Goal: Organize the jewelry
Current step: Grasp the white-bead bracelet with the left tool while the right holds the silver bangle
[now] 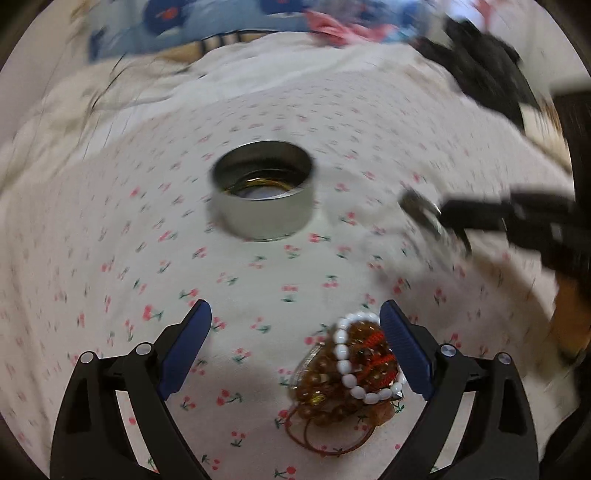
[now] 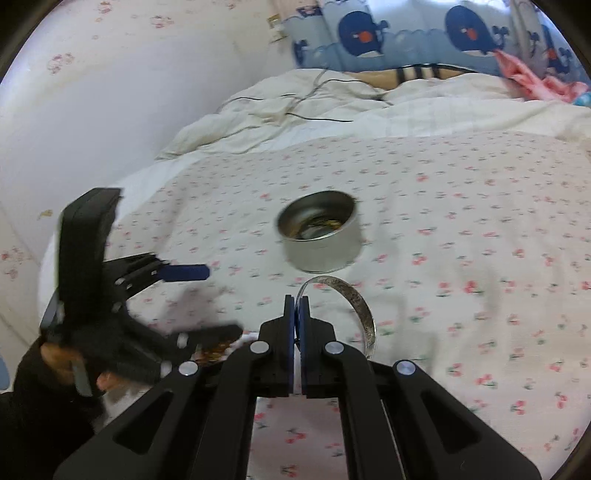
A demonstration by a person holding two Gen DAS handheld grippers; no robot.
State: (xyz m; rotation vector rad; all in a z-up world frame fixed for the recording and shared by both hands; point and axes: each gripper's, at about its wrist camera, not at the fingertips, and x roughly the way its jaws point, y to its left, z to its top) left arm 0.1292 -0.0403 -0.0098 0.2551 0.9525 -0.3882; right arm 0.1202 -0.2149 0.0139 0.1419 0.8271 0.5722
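A round metal tin (image 1: 264, 195) stands open on the cherry-print sheet, with gold-coloured jewelry in its bottom. My left gripper (image 1: 295, 317) is open, low over the sheet. A pile of bracelets (image 1: 351, 373) lies between its fingers, close to the right pad: white beads, amber beads and a red cord. Nothing presses on the pile. My right gripper (image 2: 297, 301) is shut on a thin silver bangle (image 2: 356, 299), held just in front of the tin (image 2: 319, 232). From the left wrist view, that bangle (image 1: 421, 208) hangs to the right of the tin.
The cherry-print sheet (image 2: 461, 221) covers the bed. A rumpled white duvet (image 2: 295, 110) with a thin cable lies behind it, with whale-print fabric (image 2: 406, 33) and a wall beyond. A person's dark sleeve (image 2: 33, 406) is at the lower left.
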